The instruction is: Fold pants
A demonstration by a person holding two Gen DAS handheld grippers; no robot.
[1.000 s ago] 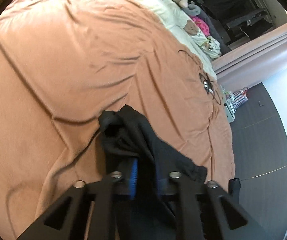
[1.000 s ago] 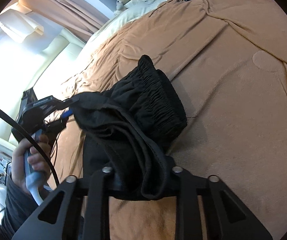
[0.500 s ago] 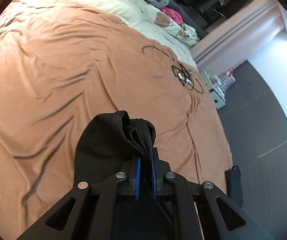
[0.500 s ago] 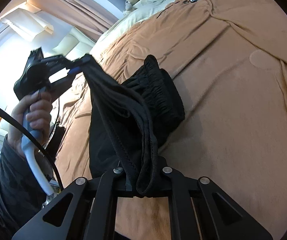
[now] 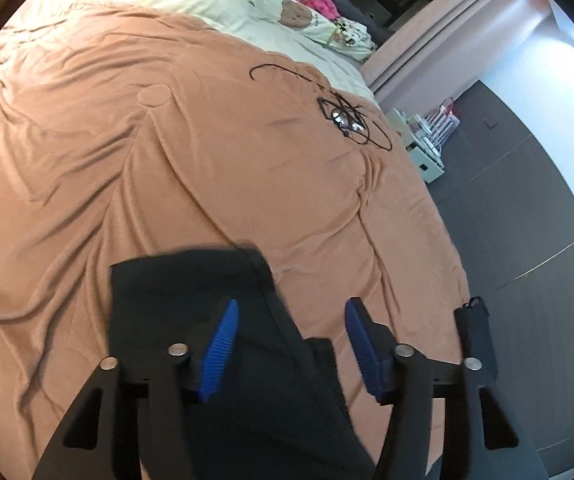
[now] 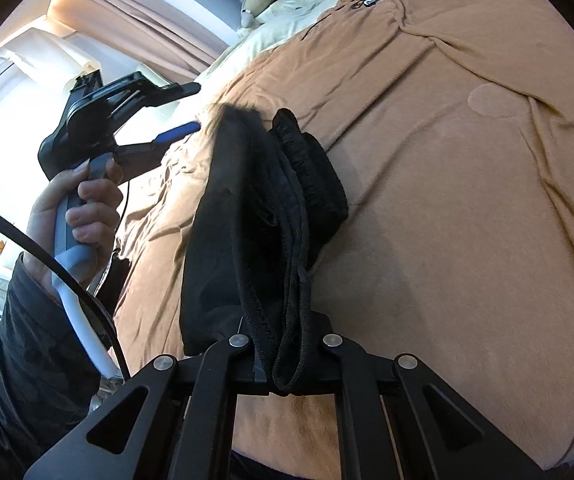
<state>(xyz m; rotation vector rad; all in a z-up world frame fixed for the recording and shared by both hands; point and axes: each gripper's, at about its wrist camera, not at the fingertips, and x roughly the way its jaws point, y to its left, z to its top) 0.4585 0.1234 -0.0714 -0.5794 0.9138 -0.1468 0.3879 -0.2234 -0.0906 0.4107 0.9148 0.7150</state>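
Here the black pants (image 6: 263, 216) lie bunched on the orange blanket (image 6: 467, 200) of the bed, near its front edge. The right gripper (image 6: 287, 356) has its fingers clenched on a thick fold of the pants, with the hem and seams squeezed between them. The left gripper (image 5: 291, 344) has just been opening; its blue fingers (image 5: 219, 348) stand apart and released, and the pants lie under and between them without being pressed. In the right wrist view a hand (image 6: 83, 208) holds the handle of the left gripper, to the left of the pants and a little above them. Farther on the blanket lies a tangle of black cable (image 5: 347, 120), well apart from the pants.
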